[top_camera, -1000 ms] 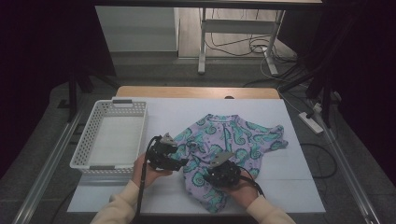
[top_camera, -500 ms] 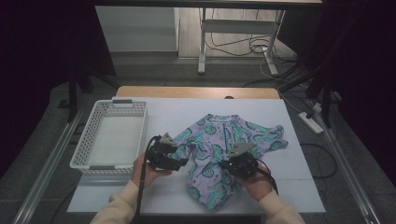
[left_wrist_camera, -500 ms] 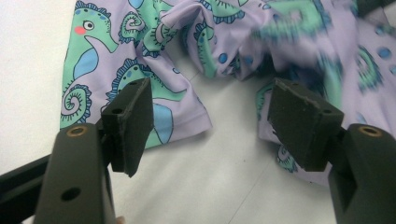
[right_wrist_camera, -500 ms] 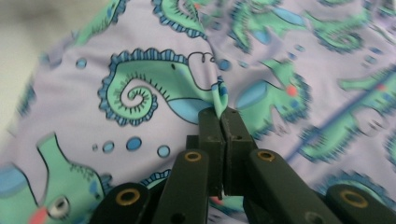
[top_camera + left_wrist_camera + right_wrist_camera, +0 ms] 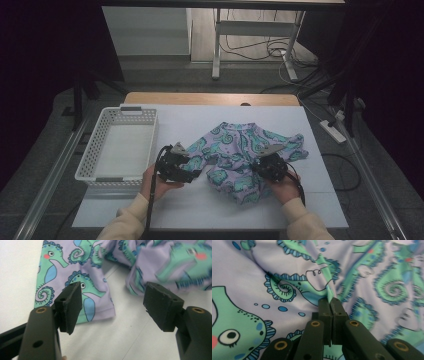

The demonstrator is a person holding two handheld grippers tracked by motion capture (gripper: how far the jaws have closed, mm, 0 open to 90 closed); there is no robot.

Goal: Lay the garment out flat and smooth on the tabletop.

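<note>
One thin, limp seahorse-print garment lies mid-desk right of the basket; my right tool pinches a fold shut, left tool gapes empty near its hem; grab edges.

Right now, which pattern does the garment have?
Green seahorses on lilac, on the garment; clearest in the left gripper view.

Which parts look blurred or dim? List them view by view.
High view: dim, with dark surroundings beyond the table. Left gripper view: sharp near the claw, but the garment smears at upper right. Right gripper view: cloth is softer towards the right edge.
</note>
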